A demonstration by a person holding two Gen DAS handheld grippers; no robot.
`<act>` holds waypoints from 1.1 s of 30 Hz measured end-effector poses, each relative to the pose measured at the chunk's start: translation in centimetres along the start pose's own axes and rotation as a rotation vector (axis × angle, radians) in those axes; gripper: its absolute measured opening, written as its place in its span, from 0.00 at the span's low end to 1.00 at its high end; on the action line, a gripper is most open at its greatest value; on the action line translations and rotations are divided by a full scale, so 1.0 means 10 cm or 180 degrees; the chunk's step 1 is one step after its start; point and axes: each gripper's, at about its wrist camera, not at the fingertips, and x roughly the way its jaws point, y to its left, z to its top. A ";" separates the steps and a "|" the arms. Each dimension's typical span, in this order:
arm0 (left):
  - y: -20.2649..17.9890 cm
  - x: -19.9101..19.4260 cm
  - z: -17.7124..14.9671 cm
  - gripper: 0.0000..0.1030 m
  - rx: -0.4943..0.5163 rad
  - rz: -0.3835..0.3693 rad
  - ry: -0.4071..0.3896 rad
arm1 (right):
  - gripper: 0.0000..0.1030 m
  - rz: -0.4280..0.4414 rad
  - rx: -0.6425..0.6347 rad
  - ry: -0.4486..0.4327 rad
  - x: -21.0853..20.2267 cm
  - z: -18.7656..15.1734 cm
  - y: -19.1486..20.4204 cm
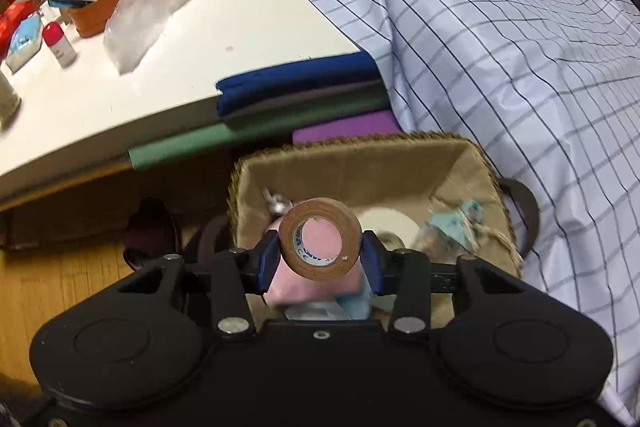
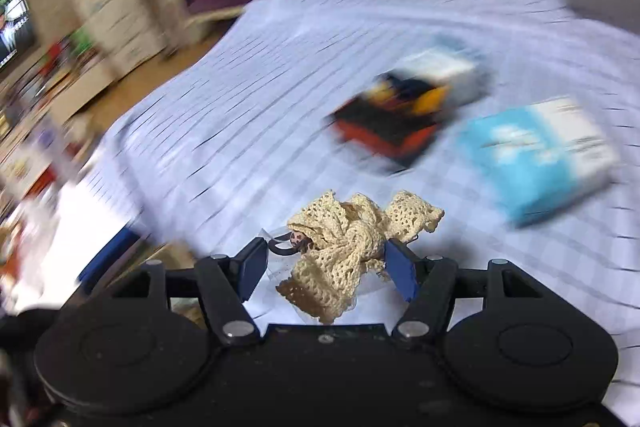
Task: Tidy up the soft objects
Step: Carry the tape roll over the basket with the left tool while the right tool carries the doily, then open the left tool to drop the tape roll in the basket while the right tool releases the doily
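Clamping the left gripper [image 1: 320, 257] firmly on a brown tape roll [image 1: 290, 241], blue pads pressing its two sides, open core facing the camera. Hanging it just above the lined basket [image 1: 360, 145], over a pink soft item [image 1: 288, 287], with a white roll [image 1: 386, 223] and a pale blue packet tied with twine [image 1: 460, 219] lying deeper inside. Aiming, by the look of it, for a drop into the basket: better lowering the roll toward the free patch of lining near the front wall before letting go, not releasing from height, since a round roll is likely bouncing or rolling onto the packet. Easing the pads apart only once the roll is resting, then lifting straight up to avoid dragging the lining. Minding the folded cloths [image 1: 300, 83] stacked just beyond the rim, under the edge of the white table [image 1: 240, 27], and the checked sheet [image 1: 500, 47] draping beside the basket. On the other side, pinching the right gripper [image 2: 326, 261] around a cream crochet lace bundle [image 2: 344, 247] in clear wrap, apparently carried in the air above the sheet, the surroundings smearing with motion. Squeezing gently there, lace being limp and prone to slipping. Farther off, leaving a black-and-orange box [image 2: 392, 123] and a light blue box [image 2: 540, 155] lying near each other on the sheet, both too blurred for reading.
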 end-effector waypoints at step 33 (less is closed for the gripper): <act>-0.16 0.56 0.10 0.74 0.0230 0.0009 -0.0161 | 0.68 0.0481 -0.1187 0.0688 1.07 -0.37 1.56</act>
